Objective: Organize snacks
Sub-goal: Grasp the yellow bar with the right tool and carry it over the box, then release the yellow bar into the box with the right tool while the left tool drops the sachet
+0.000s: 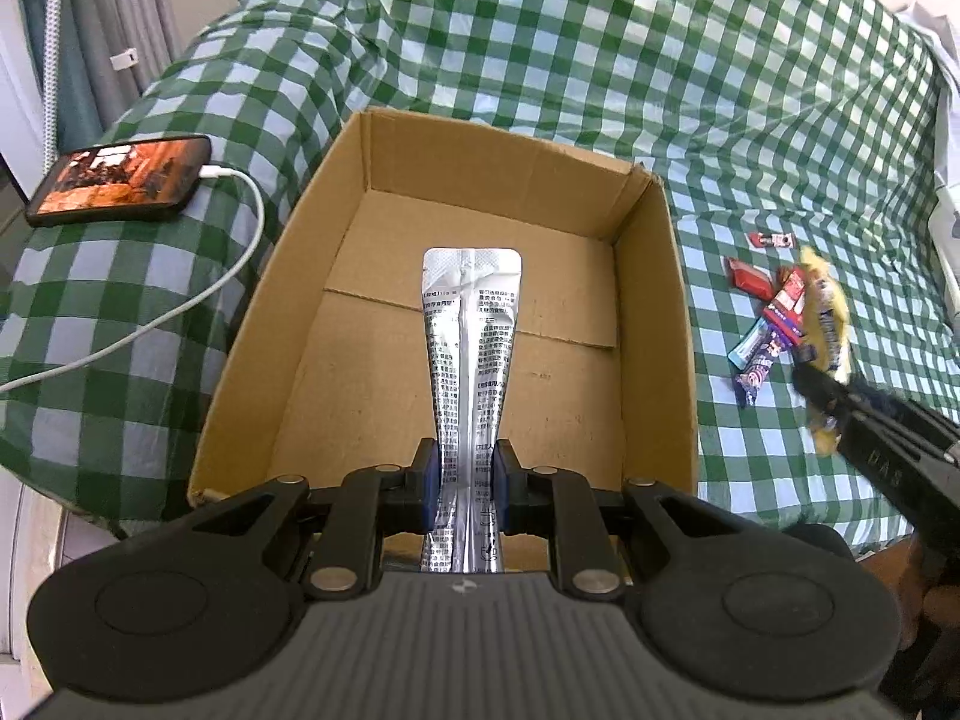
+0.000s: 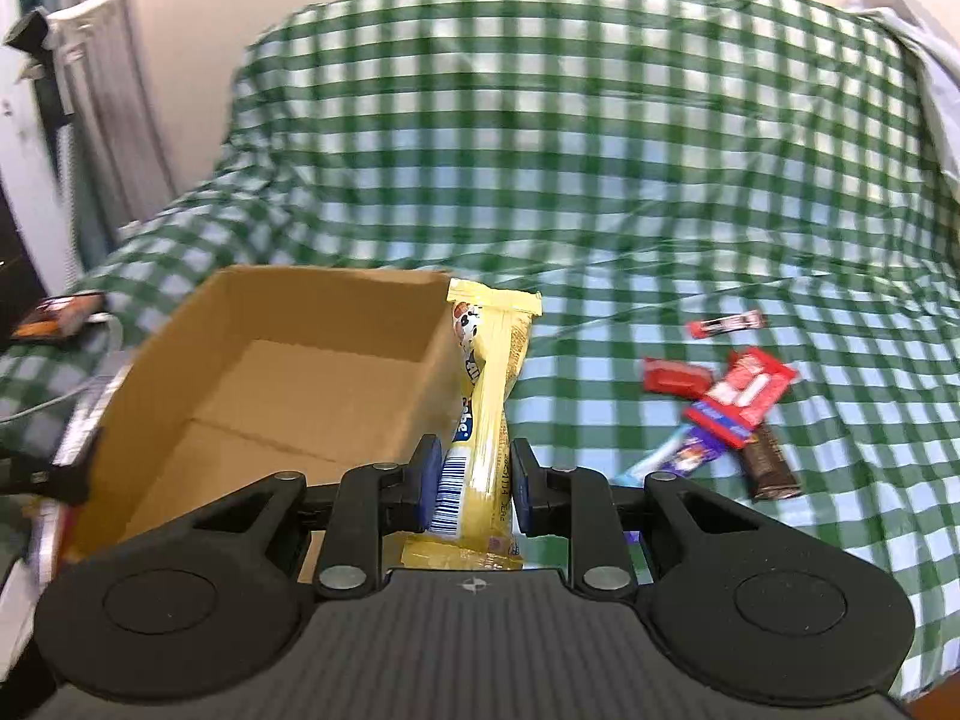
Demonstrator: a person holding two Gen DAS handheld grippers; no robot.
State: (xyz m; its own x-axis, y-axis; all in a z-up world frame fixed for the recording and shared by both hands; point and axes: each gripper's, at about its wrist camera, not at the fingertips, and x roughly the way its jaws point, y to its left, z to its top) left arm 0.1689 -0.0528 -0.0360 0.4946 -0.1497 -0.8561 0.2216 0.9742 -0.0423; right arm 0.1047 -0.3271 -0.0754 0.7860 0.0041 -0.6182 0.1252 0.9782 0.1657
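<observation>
Motion blurs the loose snacks [image 2: 729, 414]; the phone [image 2: 57, 315] is cut off.

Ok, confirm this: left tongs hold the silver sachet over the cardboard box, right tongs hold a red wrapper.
One thing is wrong: the right tongs are shut on a yellow snack pack, not a red wrapper, as the right wrist view shows. The rest stands: the left tongs hold the silver sachet over the cardboard box.

Box [image 1: 336, 324]: plain brown corrugated cardboard, matt, creased along its floor flaps. Pouch [image 1: 469, 330]: silvery foil, glossy and crinkled; yellow wrapper [image 2: 489, 396]: glossy plastic film; tablecloth [image 1: 600, 60]: smooth checked sheet with a slight sheen, wrinkled. Both grippers [image 1: 465, 480] [image 2: 474, 480]: matt black plastic, blue pads, bright metal pins.
</observation>
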